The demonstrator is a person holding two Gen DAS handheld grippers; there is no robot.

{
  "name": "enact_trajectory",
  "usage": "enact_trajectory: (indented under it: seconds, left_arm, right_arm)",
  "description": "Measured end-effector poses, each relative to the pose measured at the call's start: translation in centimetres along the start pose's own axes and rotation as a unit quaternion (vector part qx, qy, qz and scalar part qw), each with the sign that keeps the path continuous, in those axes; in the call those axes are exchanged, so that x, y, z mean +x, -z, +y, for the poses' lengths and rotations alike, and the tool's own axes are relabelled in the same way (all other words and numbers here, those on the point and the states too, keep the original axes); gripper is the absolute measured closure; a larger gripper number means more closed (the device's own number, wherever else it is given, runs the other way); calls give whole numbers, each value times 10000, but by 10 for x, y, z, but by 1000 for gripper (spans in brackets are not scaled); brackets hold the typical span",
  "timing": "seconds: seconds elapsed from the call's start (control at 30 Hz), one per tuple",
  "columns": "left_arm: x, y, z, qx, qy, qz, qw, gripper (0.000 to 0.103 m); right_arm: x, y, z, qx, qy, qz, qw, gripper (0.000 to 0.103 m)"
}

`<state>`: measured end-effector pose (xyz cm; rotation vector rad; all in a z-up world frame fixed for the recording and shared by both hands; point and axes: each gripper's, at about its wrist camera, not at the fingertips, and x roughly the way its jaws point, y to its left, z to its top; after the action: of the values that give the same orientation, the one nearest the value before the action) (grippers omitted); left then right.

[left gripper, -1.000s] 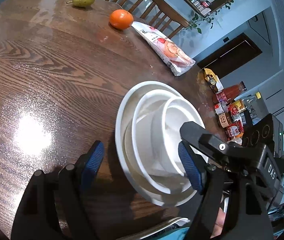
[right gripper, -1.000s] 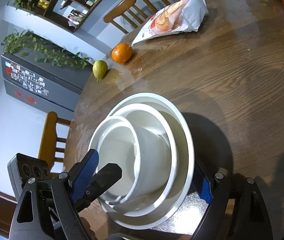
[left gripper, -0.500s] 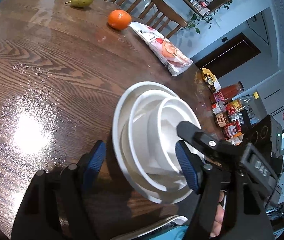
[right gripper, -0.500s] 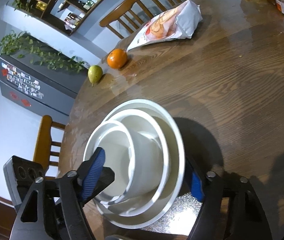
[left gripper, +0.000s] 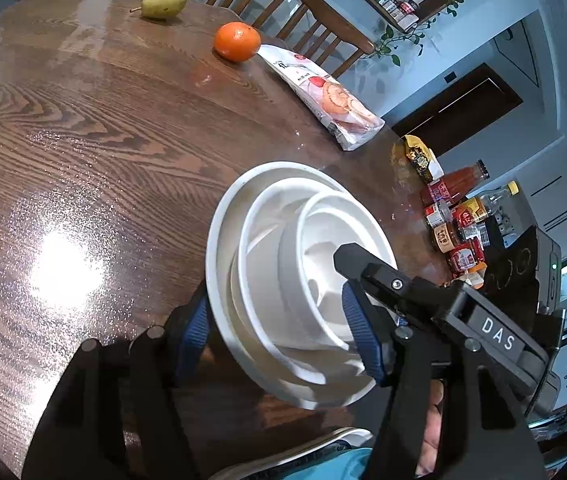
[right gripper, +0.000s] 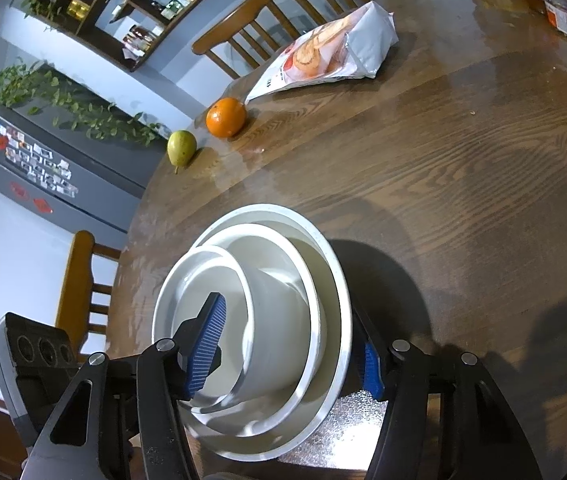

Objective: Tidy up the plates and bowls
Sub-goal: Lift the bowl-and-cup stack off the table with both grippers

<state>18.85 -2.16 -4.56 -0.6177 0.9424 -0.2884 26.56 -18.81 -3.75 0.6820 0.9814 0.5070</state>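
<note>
Both tongs, left [left gripper: 279,336] and right [right gripper: 291,352], closing in and now pinching the nested bowls [right gripper: 259,312] across the rims; lifting level avoids slipping off the surface [right gripper: 463,168].

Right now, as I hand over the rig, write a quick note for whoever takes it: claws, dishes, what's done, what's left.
Left claw: straddles the nested stack, jaws just been closing; whether it grips is unclear.
Right claw: one finger inside the small bowl, the other outside the large dish; jaws just been closing, grip unclear.
Dishes: small bowl in medium bowl in large dish, near the table edge.
Done: nesting.
Left: probably moving the stack.
</note>
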Motion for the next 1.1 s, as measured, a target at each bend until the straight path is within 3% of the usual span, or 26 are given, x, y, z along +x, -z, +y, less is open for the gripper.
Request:
enact_trajectory:
  seconds: [1.1]
  left_arm:
    - [-14, 3, -8, 107, 59, -140, 9998, 40]
  right_arm:
    - [-17, 3, 4, -27, -37, -156, 9999, 41]
